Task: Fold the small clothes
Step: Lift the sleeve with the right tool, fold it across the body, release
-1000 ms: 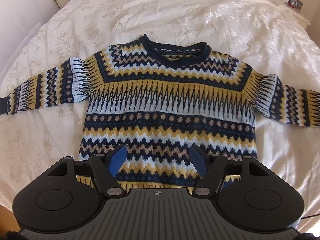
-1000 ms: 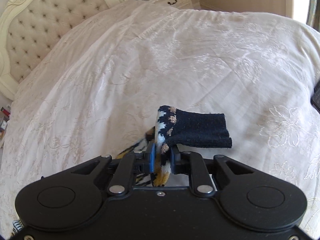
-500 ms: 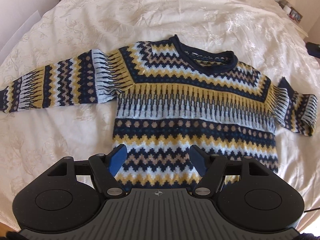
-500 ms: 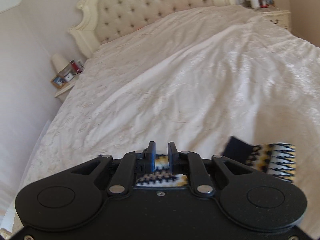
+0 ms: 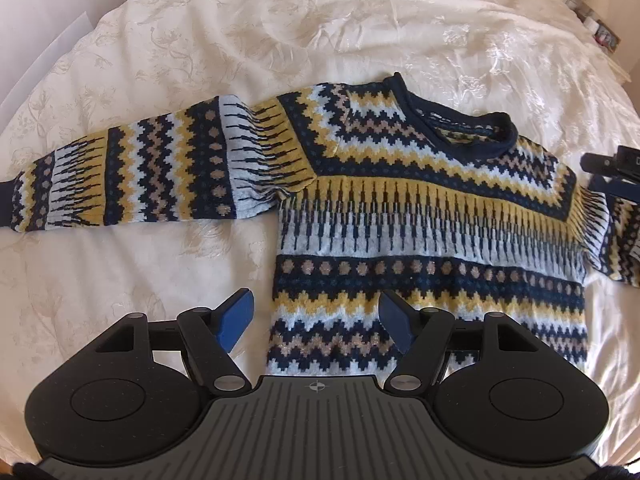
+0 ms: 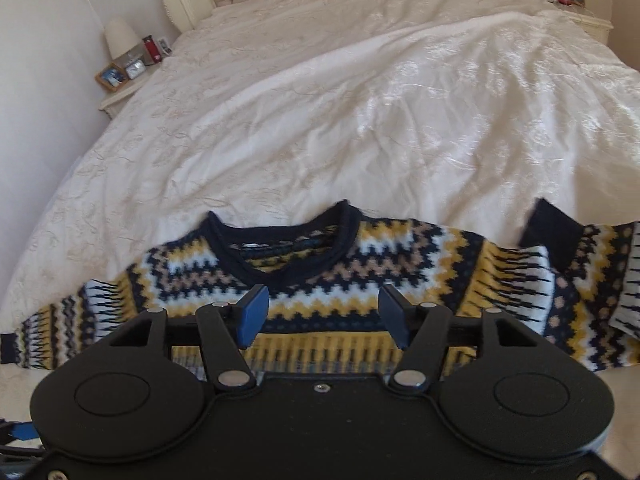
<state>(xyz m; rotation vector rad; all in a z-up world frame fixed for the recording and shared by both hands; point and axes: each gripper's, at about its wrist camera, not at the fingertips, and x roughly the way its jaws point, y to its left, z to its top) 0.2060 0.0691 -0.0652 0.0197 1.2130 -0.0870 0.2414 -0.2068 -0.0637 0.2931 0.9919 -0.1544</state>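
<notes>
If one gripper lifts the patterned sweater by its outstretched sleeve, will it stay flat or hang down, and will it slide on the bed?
The sweater is probably floppy: its other sleeve already lies doubled over, so a lifted sleeve would likely sag. The knit looks thick, so perhaps fairly heavy for its size. On the glossy bedspread it may slide when pulled.

Bed (image 6: 400, 80) is wearing a cream embroidered bedspread (image 5: 200, 60), lightly wrinkled. Patterned sweater (image 5: 420, 208) is lying flat directly on it, front up, one sleeve (image 5: 132, 176) stretching out sideways, the other sleeve (image 6: 580, 280) folding back on itself.
</notes>
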